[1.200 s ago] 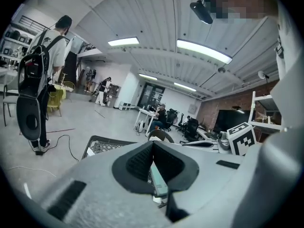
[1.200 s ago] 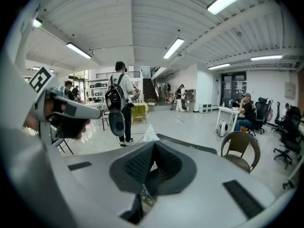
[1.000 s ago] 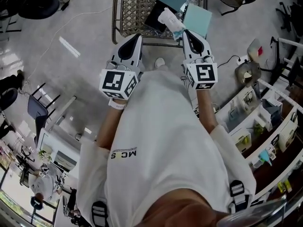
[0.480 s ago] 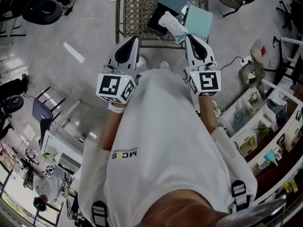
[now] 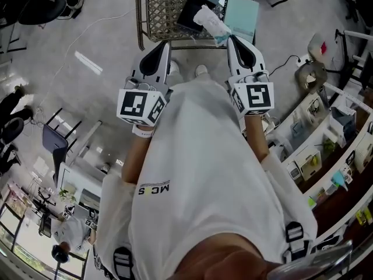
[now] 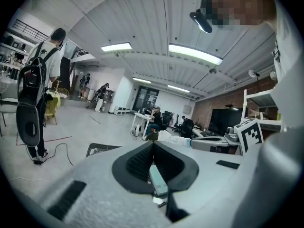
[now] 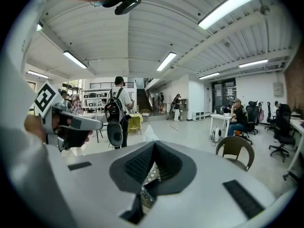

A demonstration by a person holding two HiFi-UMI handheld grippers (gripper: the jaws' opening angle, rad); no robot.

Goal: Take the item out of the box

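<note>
A grey floor [image 5: 87, 34] is seen below, with a woven lattice surface [image 5: 166, 10] in a metal frame at the top edge. Black office chairs [image 5: 44, 4] are parked at the upper left, and open shelves [image 5: 326, 150] filled with small goods are lined along the right. A standing person [image 6: 45, 80] with a black backpack [image 6: 28, 103] is shown at the left of the left gripper view, with a cable [image 6: 59, 148] lying loose near the feet. Long ceiling lights [image 6: 194, 53] are lit overhead. A brown wicker chair [image 7: 235, 151] is placed near a seated person [image 7: 236, 110] at a white desk [image 7: 221, 120].
</note>
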